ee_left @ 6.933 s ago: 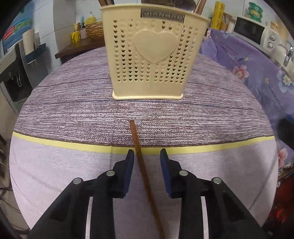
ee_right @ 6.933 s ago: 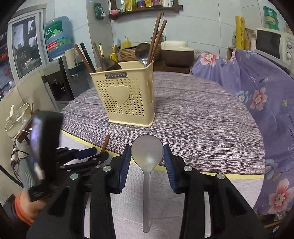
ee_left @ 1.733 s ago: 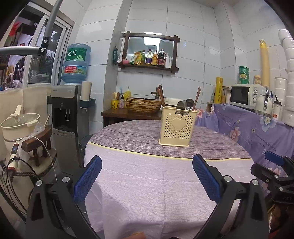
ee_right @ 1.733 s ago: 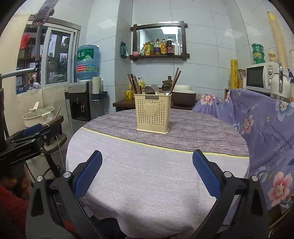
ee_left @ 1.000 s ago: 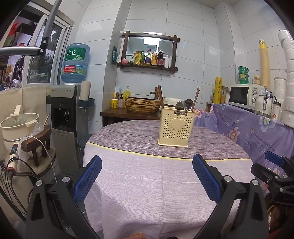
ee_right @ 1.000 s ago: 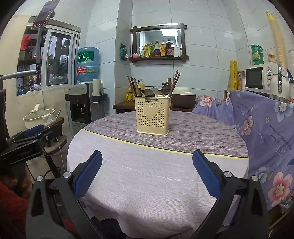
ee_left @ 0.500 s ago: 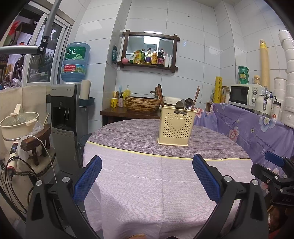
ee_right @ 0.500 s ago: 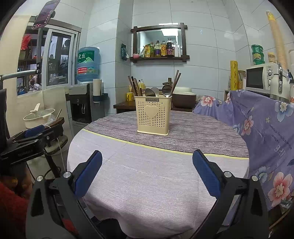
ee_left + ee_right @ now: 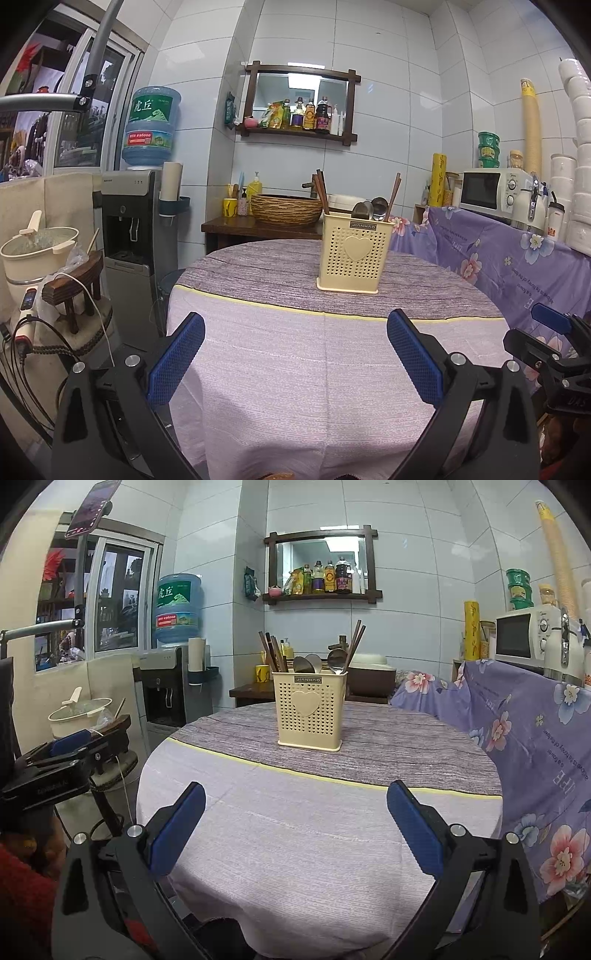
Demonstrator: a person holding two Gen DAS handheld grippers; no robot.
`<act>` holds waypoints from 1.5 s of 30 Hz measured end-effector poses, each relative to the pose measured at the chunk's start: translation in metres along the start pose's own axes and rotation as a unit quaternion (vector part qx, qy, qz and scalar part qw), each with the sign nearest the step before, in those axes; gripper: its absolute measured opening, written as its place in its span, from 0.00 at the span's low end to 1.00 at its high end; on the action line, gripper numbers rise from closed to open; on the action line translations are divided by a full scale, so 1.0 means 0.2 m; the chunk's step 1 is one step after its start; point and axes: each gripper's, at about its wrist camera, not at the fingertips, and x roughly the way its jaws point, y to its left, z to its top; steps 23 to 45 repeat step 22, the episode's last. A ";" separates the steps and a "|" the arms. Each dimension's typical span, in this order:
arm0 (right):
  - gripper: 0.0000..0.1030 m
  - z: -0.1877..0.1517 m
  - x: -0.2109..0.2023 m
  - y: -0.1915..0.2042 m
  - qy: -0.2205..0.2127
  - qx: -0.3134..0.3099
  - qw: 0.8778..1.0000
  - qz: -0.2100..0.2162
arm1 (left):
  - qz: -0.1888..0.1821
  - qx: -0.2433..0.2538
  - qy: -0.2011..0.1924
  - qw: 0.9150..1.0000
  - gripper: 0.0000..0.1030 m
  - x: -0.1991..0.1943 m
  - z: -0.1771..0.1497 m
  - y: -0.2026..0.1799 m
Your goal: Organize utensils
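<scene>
A cream perforated utensil holder (image 9: 354,254) (image 9: 309,710) with a heart on its front stands upright on the far half of the round table (image 9: 295,354) (image 9: 295,827). Brown chopsticks (image 9: 275,653) and metal spoons (image 9: 336,661) stick out of its top. My left gripper (image 9: 295,354) is open and empty, held back at the table's near edge. My right gripper (image 9: 295,827) is also open and empty, equally far back. The right gripper's body (image 9: 550,350) shows at the right edge of the left wrist view, and the left gripper's body (image 9: 62,760) at the left edge of the right wrist view.
A water dispenser (image 9: 138,221), a stool with a pot (image 9: 37,251) and cables stand left of the table. A side table with a woven basket (image 9: 286,208) sits behind it. A floral purple cloth (image 9: 524,731) under a microwave (image 9: 491,188) runs along the right.
Earlier my grippers were around a chopstick and a spoon near the holder; now both are open, empty and pulled far back. Over the last second the view barely shifts.
</scene>
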 end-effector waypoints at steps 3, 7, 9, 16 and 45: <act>0.94 0.00 0.00 0.00 0.000 0.000 1.000 0.000 | -0.002 -0.001 0.003 1.000 0.95 0.01 0.00 0.01; 0.94 0.00 0.00 0.00 0.000 0.000 1.000 0.000 | -0.002 0.001 0.001 1.000 0.95 0.01 0.00 0.02; 0.94 0.00 0.00 0.00 0.001 0.000 1.000 0.001 | -0.005 0.001 0.001 1.000 0.95 0.01 0.00 0.02; 0.94 -0.01 0.00 0.01 0.003 0.001 1.000 0.003 | -0.008 -0.001 0.003 1.000 0.95 0.01 0.00 0.03; 0.94 -0.01 0.01 0.01 0.003 0.002 1.000 0.003 | -0.007 -0.001 0.008 1.000 0.95 0.01 0.00 0.03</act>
